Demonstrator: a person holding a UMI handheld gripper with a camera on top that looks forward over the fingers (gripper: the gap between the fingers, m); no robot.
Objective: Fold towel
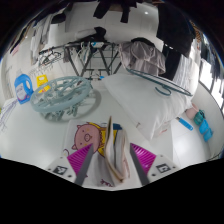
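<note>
A white towel [100, 135] printed with a pink cartoon figure and a yellow patch lies on the white table [150, 110]. A bunched, layered edge of it rises between my fingers, with folds of cloth stacked upright. My gripper [113, 153] is shut on this bunch, and both magenta pads [84, 158] press against the cloth from either side. The rest of the towel spreads ahead and to the left of the fingers. The part under the fingers is hidden.
A round grey-blue clip hanger [62, 95] lies beyond the towel to the left, next to a yellow item [42, 80]. A blue object [194, 124] sits at the table's right side. A dark frame [100, 55] stands behind the table.
</note>
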